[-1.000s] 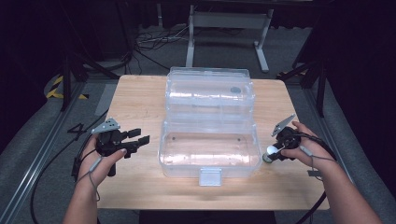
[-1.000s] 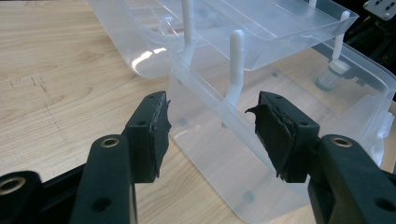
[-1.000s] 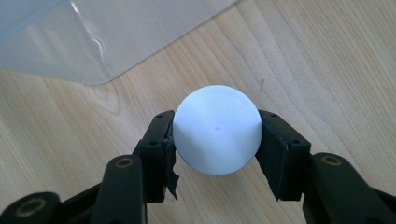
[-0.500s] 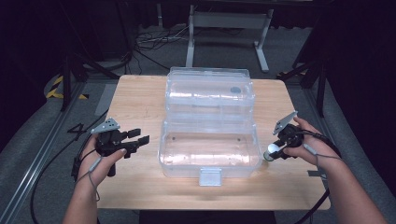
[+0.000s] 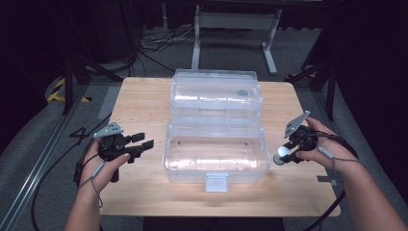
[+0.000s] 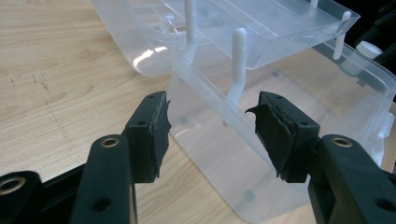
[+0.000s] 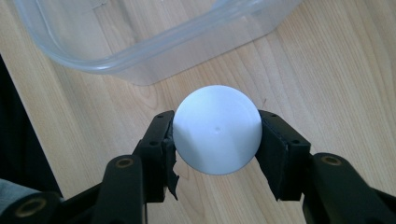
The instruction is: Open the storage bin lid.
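Ball (image 7: 217,129), white and round, pinched between both pads of right gripper (image 7: 217,135), one pad on each side. Held tight, lifted off the table (image 5: 144,103). Seen from above, ball (image 5: 281,153) at the tip of right gripper (image 5: 288,151), just right of the box (image 5: 216,159), near its right wall, not touching it. Wood grain under the ball, clear box rim (image 7: 140,51) just past it.

Left gripper (image 5: 139,144) on the left side of the table, jaws wide apart, nothing between the pads. Pointed at the left wall of the box (image 6: 224,140), near it but not touching. Gap of left gripper (image 6: 210,130) showing only clear plastic and a white post behind.

Box open, clear, in the middle of the table, lid (image 5: 216,94) laid back on the far side. Ball well apart from left gripper, with the box between.
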`<state>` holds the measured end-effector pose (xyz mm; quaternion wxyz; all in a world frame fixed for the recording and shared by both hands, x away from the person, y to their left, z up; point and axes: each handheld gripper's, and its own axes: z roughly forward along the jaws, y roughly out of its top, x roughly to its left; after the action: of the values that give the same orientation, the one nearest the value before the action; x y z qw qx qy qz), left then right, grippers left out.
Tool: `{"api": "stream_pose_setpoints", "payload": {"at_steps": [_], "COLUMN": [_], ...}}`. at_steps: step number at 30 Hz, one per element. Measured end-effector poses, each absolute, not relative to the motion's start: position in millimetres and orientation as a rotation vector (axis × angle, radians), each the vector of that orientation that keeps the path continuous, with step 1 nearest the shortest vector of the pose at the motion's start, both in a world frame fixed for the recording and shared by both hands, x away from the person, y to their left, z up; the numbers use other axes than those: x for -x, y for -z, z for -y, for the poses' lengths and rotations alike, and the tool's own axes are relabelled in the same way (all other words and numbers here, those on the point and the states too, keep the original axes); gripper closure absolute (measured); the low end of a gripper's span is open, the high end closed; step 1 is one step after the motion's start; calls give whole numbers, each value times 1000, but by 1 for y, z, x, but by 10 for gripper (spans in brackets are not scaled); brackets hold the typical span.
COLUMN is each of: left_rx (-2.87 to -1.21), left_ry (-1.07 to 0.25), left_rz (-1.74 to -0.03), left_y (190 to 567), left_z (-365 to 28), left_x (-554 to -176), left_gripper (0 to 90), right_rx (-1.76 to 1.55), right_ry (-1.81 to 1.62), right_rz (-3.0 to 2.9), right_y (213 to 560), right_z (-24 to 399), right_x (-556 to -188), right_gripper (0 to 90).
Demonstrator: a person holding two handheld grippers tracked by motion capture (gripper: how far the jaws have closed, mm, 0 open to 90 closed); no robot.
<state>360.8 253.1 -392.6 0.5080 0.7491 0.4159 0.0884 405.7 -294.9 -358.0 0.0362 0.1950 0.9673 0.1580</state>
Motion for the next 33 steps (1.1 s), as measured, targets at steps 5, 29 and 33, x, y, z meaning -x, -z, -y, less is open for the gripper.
{"api": "stream_pose_setpoints", "payload": {"at_steps": [5, 29, 33], "left_rx": [-1808, -1818, -1822], "left_ry": [-215, -271, -268], "left_rz": [-1001, -1016, -1015], "left_y": [393, 397, 397], "left_z": [-253, -260, -260], "left_x": [-361, -360, -361], "left_gripper": [451, 450, 442], "right_rx": [-585, -478, -452], "right_ry": [-498, -586, -586], "right_rz": [-2966, -2933, -2935], "right_y": [350, 308, 304], "right_z": [293, 273, 268], "right_x": [-404, -399, -398], "right_gripper": [504, 505, 505]}}
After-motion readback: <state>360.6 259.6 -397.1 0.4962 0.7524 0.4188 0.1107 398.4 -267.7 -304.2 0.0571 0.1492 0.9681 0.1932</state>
